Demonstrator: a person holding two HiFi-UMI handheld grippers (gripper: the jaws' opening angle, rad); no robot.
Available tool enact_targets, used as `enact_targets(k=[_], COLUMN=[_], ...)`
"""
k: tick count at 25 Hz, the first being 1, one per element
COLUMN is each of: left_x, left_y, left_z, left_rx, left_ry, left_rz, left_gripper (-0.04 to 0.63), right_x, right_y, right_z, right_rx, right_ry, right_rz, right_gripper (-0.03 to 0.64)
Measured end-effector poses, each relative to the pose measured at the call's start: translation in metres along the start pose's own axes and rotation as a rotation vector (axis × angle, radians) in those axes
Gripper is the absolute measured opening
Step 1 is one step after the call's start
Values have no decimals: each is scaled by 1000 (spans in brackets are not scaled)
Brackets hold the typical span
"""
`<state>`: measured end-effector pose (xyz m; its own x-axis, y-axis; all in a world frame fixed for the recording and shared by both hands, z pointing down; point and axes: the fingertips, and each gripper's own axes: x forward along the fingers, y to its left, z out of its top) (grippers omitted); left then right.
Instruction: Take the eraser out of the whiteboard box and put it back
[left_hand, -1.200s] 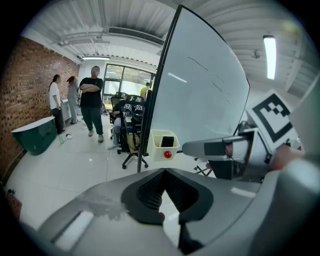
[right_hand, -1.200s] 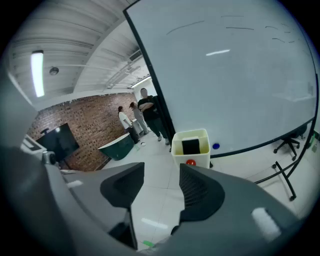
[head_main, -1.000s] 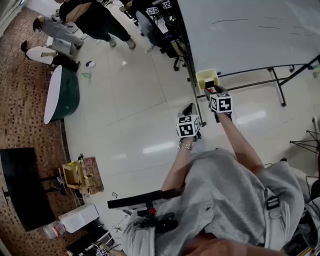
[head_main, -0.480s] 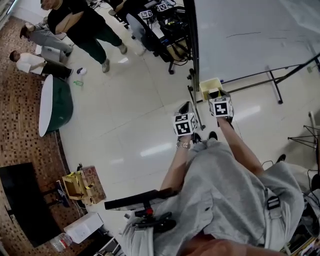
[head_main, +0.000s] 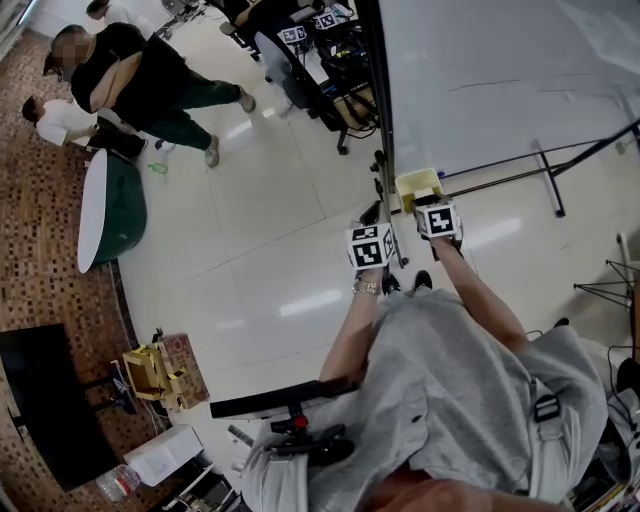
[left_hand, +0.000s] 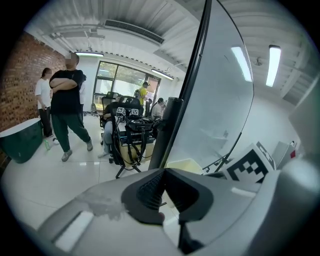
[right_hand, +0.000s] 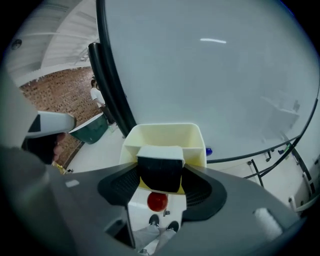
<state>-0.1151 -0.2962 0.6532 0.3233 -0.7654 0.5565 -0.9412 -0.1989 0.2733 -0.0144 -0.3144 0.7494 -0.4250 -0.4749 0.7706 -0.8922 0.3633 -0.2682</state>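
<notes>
**Eraser in the right tool's jaws, right at the box mouth**

Eraser (right_hand: 159, 172) sat square between the jaws of the right tool (right_hand: 159, 181), a dark block with a pale top face. The cream whiteboard box (right_hand: 192, 137) lay just beyond the tool's tips, hung at the foot of the whiteboard (right_hand: 215, 75). Those jaws stood wide and were closing, and both pads looked to be against the block's flat sides. Whether its base was resting inside the box or hanging just over the near wall, the right gripper view did not settle.

The left tool (left_hand: 165, 175) was out of it. Its jaws met at the tips with nothing between them, and it pointed past the board's edge.

On handling, this looked a light, stiff little block, likely with one softer wiping face, and nothing fragile about it. The safest hold seemed to be across the narrow width at mid-length, on the hard sides. A pinch near one end could let it swing. The box walls sat close beyond the tips, so open jaws would have little room.
</notes>
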Motion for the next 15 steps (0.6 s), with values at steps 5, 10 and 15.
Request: enact_targets(k=[5,10,15], left_x=[4,6,3], left_y=[-6,-10,-7], left_z=[3,2,-1], left_rx=[5,11,9], left_ry=[2,6,9], left_rz=[1,4,21], left_gripper=[6,6,6], right_x=[-47,-98,-72], right_y=[-4,7,0], right_z=[28,96,108], right_rx=[8,14,2], right_ry=[-82,-302,-343], right_rz=[38,90,65], right_gripper=[261,261,261])
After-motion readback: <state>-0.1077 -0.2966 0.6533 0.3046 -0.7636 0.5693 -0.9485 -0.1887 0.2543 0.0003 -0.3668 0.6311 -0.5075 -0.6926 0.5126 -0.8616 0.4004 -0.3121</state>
